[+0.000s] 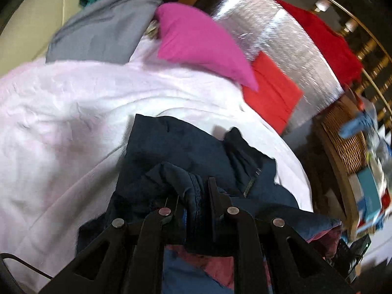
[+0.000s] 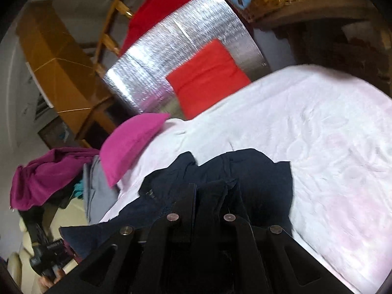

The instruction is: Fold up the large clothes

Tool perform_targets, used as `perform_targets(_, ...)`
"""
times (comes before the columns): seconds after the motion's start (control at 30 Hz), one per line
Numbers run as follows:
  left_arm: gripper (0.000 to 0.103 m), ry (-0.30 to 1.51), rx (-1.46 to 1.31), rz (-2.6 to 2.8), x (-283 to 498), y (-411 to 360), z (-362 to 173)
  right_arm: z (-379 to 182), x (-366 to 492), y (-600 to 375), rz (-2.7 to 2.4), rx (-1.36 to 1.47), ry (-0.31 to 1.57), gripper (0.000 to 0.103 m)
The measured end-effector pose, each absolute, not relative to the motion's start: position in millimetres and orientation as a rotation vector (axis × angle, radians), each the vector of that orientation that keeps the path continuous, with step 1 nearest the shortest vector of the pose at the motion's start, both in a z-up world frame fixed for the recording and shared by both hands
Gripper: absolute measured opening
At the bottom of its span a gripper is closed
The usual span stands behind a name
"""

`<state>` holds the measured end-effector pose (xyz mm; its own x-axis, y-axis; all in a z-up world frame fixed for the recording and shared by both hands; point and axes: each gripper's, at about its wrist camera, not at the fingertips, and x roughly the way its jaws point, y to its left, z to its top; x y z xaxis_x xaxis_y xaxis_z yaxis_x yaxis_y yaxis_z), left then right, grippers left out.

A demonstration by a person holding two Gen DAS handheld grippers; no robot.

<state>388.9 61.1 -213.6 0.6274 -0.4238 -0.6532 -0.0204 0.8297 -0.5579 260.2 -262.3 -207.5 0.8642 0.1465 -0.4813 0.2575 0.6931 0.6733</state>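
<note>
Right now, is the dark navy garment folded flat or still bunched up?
Bunched, not folded. The navy garment lies crumpled on the pale bedspread, with the left gripper and right gripper each shut on a gathered handful.

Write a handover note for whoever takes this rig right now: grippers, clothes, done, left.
Left gripper: shut on a bunched edge of the dark navy zippered garment.
Right gripper: shut on another bunch of the same garment.
The garment lies crumpled on the pale pink bedspread.
Done: a folded orange-red cloth and a folded magenta cloth lie beyond it.
Left: spread and fold the navy garment; a grey cloth and other clothes wait in a heap.
</note>
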Motion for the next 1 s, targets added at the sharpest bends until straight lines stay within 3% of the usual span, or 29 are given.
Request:
perform_targets(0.53,0.021,0.901,-0.473,-0.22,487.9,19.6,-237.8,-272.5,358.6,-302.4,-0.149,1.018,0.619,0.009)
perform_targets(0.57,0.023,0.913,-0.479,-0.22,490.9,19.1,-239.8,-276.0,360.7,-304.9,-0.144,1.042,0.632,0.013)
perform_targets(0.67,0.04,0.912,-0.507,-0.265,491.5,21.3,-235.7,-284.7,363.3,-316.5,-0.091,1.155,0.617,0.029)
perform_targets(0.73,0.064,0.876,-0.552,-0.302,487.6,26.8,-227.6,-282.4,358.2,-322.5,-0.063,1.202,0.573,0.042)
perform_targets(0.8,0.083,0.786,-0.596,-0.289,477.1,38.0,-212.4,-270.4,345.6,-327.8,-0.079,1.207,0.485,0.076)
perform_targets(0.9,0.089,0.628,-0.687,-0.28,456.7,62.2,-191.2,-243.6,327.2,-332.2,-0.081,1.177,0.354,0.081)
perform_targets(1.0,0.09,0.658,-0.671,-0.25,450.4,68.9,-186.9,-219.1,319.9,-323.3,-0.031,1.109,0.354,0.081)
